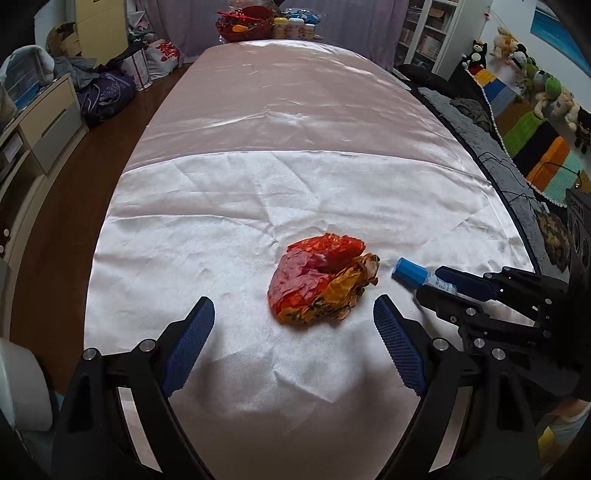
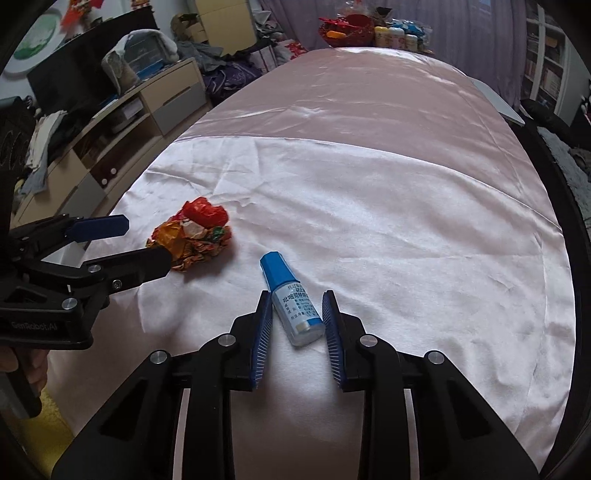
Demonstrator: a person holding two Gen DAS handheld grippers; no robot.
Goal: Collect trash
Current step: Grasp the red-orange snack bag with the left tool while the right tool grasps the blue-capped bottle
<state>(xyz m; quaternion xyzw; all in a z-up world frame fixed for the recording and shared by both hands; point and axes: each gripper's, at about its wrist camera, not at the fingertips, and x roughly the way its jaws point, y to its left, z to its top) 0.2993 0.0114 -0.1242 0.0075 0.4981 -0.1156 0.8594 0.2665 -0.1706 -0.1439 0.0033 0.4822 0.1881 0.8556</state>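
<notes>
Right gripper (image 2: 297, 314) straddling small clear bottle with blue cap and printed white label (image 2: 291, 302), lying on its side on the table; jaws narrowed around the bottle body, left pad apparently at the label, right pad with a sliver of gap, so contact on both sides not confirmed. Cap pointing toward 11 o'clock in the right wrist view. For a clean pick: finish closing squarely on the cylindrical body below the cap, pads parallel to the long axis, then lift straight; round smooth plastic judged likely to roll or squirt out if pinched off-centre. Left gripper (image 1: 295, 325) hovering just short of crumpled red and orange-yellow foil wrapper (image 1: 323, 278), jaws wide, nothing between them; wrapper at 12 o'clock of that gripper, bottle just beside it at 3 o'clock. Advance until wad sits between pads, then close; light, springy, probably compresses. Surface: long table under shiny pale-pink satin cloth (image 1: 295, 110), white creased satin sheet (image 1: 221, 221) over the near half; slippery, may drag with a low pad. Far end at 12 o'clock: red basket (image 1: 245, 22) and small jars. Room cluttered: drawers and bags at 9–10 o'clock, plush toys on striped crochet blanket (image 1: 517, 122) at 2 o'clock.
</notes>
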